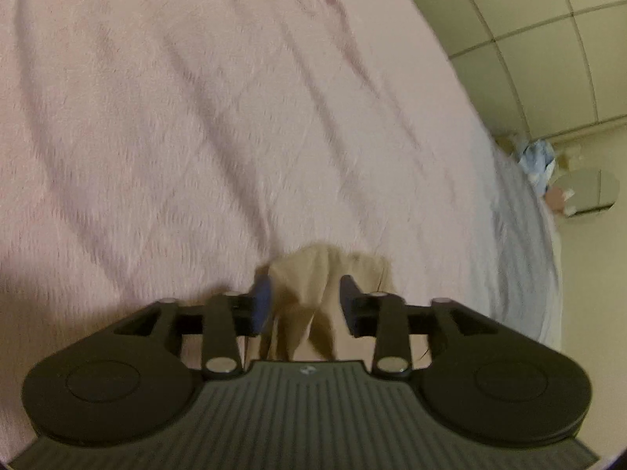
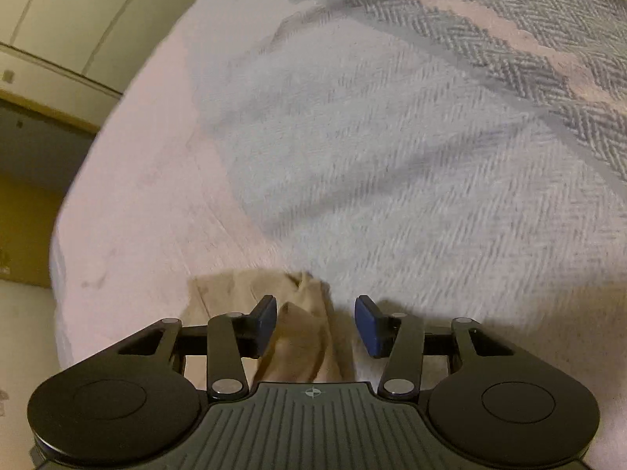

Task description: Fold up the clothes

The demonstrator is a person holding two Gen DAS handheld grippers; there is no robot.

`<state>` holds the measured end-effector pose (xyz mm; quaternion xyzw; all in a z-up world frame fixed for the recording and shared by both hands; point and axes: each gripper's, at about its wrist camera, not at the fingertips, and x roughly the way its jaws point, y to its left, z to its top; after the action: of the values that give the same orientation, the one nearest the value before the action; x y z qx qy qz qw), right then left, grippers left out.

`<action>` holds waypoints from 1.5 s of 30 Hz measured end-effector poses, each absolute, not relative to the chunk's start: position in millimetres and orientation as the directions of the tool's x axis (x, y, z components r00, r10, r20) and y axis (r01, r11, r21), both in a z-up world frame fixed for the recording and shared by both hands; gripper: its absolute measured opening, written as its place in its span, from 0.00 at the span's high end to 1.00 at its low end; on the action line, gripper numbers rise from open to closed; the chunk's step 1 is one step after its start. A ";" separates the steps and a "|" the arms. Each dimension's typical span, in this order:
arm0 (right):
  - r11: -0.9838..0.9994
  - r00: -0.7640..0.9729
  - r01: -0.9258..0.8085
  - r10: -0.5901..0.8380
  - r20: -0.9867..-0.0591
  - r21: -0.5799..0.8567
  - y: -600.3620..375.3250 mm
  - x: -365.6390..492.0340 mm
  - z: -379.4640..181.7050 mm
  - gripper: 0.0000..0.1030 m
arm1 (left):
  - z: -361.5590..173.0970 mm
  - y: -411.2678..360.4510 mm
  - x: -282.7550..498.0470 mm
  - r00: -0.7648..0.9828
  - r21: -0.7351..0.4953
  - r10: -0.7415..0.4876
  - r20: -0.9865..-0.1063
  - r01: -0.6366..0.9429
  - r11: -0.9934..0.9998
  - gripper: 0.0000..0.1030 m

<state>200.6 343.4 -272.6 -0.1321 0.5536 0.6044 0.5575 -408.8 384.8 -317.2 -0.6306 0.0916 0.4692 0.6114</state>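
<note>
The bed point(image 1: 196, 117) is covered by a pink, fleecy blanket point(image 1: 137, 176) with shallow diagonal creases. In the right wrist view, a pale grey-blue woven blanket point(image 2: 392, 164) with a darker herringbone border point(image 2: 529, 47) lies over the pink cover. A bunched beige garment point(image 1: 313, 286) lies directly on the bedding: on the pink blanket in the left wrist view, and at the pink-to-grey boundary in the right wrist view point(image 2: 298, 321).

A bunched garment point(image 1: 313, 297) lies between the parted jaws of each gripper, on the blanket point(image 1: 196, 137) spreading ahead of them.
</note>
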 end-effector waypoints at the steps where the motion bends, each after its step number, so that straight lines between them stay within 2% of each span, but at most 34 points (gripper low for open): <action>1: 0.225 -0.336 -0.830 0.531 -0.778 0.511 345.5 202.8 -274.7 0.53 | -314.2 382.3 -410.3 0.544 -0.686 0.466 -0.697 -0.695 -0.215 0.68; 4: 0.194 -0.312 -0.857 0.540 -0.782 0.477 352.1 209.5 -281.0 0.53 | -305.1 374.7 -414.0 0.548 -0.683 0.487 -0.680 -0.715 -0.148 0.70; 6: 0.175 -0.296 -0.874 0.547 -0.783 0.453 356.5 213.9 -285.2 0.53 | -293.0 363.7 -400.6 0.535 -0.599 0.444 -0.719 -0.801 -0.005 0.70; 9: -0.047 -0.303 -0.945 0.504 -0.809 0.324 346.9 190.9 -281.8 0.53 | -283.3 348.5 -375.4 0.498 -0.463 0.380 -0.780 -0.867 0.184 0.69; 11: -0.201 -0.299 -0.952 0.476 -0.827 0.229 340.2 175.1 -279.4 0.54 | -285.7 349.6 -366.5 0.490 -0.446 0.365 -0.791 -0.871 0.204 0.68; 16: -0.241 -0.317 -0.944 0.463 -0.828 0.226 355.9 177.1 -296.2 0.53 | -287.0 353.2 -362.9 0.454 -0.377 0.381 -0.805 -0.888 0.263 0.68; 18: -0.266 -0.323 -0.939 0.459 -0.828 0.219 361.1 177.9 -299.5 0.53 | -290.6 351.8 -360.8 0.415 -0.288 0.378 -0.827 -0.892 0.349 0.68; 23: -0.325 -0.329 -0.925 0.433 -0.839 0.195 370.5 172.9 -307.6 0.53 | -299.5 348.5 -355.7 0.313 -0.059 0.389 -0.866 -0.838 0.542 0.69; 26: -0.321 -0.337 -0.924 0.435 -0.835 0.206 372.3 173.2 -310.8 0.53 | -298.6 353.2 -350.4 0.355 -0.065 0.391 -0.849 -0.805 0.589 0.70; 38: -0.372 -0.348 -0.910 0.454 -0.820 0.180 379.4 162.2 -316.0 0.54 | -301.8 358.8 -304.4 0.375 0.148 0.415 -0.829 -0.568 0.810 0.72; 39: -0.380 -0.352 -0.908 0.462 -0.814 0.176 378.8 161.4 -315.4 0.56 | -301.6 358.2 -303.2 0.381 0.148 0.407 -0.830 -0.553 0.820 0.82; 41: -0.391 -0.349 -0.906 0.473 -0.809 0.163 377.3 159.0 -314.6 0.81 | -301.7 359.2 -302.2 0.394 0.128 0.386 -0.834 -0.543 0.830 0.97; 42: -0.395 -0.343 -0.906 0.479 -0.808 0.150 376.6 157.6 -314.3 0.94 | -302.1 360.5 -302.3 0.401 0.110 0.373 -0.837 -0.545 0.831 0.97; 45: -0.381 -0.339 -0.912 0.497 -0.799 0.151 375.2 158.4 -313.9 0.95 | -300.2 365.8 -307.6 0.423 0.059 0.372 -0.827 -0.591 0.804 0.98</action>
<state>158.4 375.2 -313.9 -0.3387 0.3065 0.7588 0.4643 -307.6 365.8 -300.2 -0.1213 0.4532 0.2884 0.8347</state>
